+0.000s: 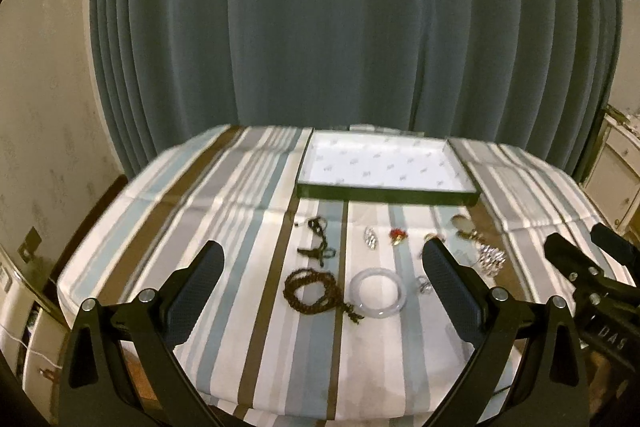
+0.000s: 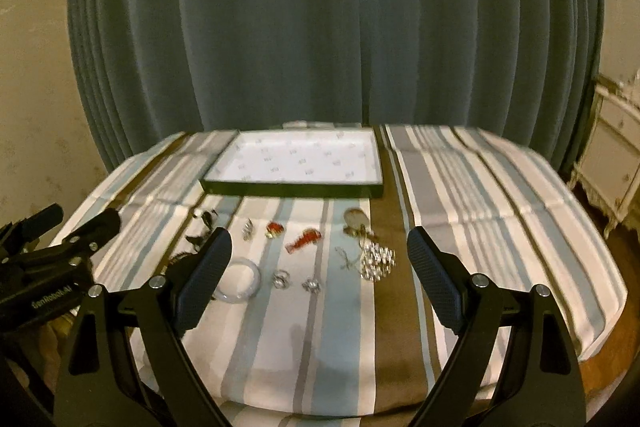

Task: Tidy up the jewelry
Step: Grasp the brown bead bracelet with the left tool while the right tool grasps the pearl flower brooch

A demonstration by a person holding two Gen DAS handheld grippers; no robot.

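Nothing had reached the tray yet: bangle, beads and brooches lay before it, both grippers wide open, empty.

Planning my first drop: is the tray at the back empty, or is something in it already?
Empty. Both wrist views show only the tray's white patterned lining, and the bangle and beads lie on the striped cloth.
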